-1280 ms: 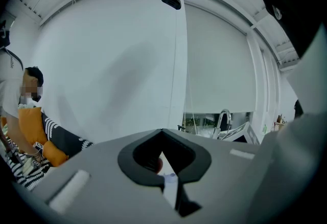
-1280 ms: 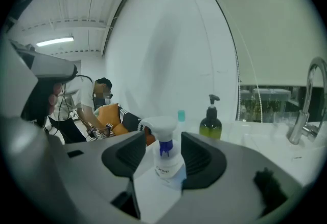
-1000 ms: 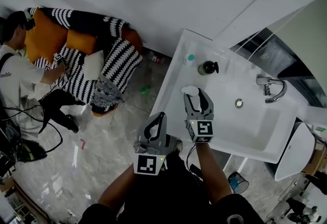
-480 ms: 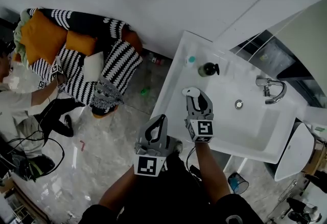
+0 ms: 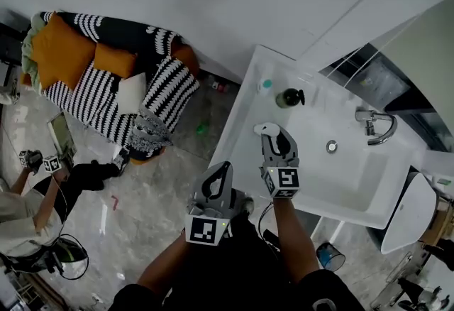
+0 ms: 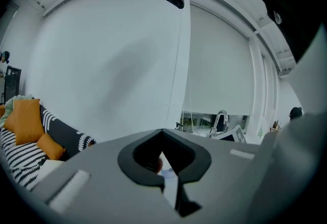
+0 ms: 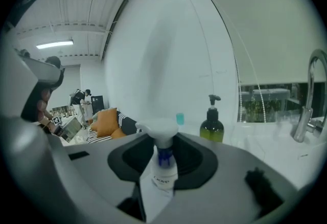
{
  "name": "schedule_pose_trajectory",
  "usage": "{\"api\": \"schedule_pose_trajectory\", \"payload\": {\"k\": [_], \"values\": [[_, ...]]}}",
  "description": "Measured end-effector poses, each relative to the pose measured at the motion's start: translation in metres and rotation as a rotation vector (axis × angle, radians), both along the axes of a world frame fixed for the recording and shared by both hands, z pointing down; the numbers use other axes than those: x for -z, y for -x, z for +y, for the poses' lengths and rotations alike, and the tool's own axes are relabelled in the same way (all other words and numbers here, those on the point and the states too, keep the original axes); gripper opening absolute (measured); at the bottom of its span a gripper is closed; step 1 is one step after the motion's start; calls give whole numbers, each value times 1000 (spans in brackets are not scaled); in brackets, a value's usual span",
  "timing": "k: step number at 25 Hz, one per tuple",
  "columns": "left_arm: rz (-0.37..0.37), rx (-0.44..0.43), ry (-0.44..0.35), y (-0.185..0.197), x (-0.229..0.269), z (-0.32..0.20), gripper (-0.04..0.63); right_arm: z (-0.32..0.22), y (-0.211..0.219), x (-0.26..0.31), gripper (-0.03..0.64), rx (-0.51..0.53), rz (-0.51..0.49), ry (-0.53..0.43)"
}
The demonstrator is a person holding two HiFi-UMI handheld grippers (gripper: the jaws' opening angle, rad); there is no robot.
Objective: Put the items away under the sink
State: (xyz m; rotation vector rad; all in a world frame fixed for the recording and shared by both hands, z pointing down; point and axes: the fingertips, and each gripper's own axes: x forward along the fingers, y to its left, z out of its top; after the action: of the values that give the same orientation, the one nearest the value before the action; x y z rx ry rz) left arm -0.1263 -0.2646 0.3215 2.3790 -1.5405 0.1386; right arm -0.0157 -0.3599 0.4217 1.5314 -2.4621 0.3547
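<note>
1. White sink (image 5: pixel 355 182) against a white wall, striped sofa (image 5: pixel 106 82) well off to the sink's left, and we're at the counter.
2. Right gripper (image 5: pixel 278 138) is over the sink's left deck. Its jaws have just been closing and now clamp the spray bottle (image 5: pixel 264 128), the white trigger head poking up above them.
3. Left gripper (image 5: pixel 221 169) hangs off the sink's front-left corner, over the floor, jaws together, nothing in them.
4. Green pump bottle (image 5: pixel 289 96) and a small teal-capped bottle (image 5: pixel 264 83) wait at the back of that deck, near the wall.
5. Risks, as I judge them: a shallow grip could let the spray bottle tilt or slip on the lift.
6. Swinging it low, the trigger head might clip the sink's edge.
</note>
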Motion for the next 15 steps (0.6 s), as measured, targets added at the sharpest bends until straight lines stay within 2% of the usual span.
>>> {"api": "schedule_pose_trajectory", "payload": {"k": [15], "values": [[-12,-23,-30,-18,13,13,9,28,-12,18,117,17,0,-24]]}}
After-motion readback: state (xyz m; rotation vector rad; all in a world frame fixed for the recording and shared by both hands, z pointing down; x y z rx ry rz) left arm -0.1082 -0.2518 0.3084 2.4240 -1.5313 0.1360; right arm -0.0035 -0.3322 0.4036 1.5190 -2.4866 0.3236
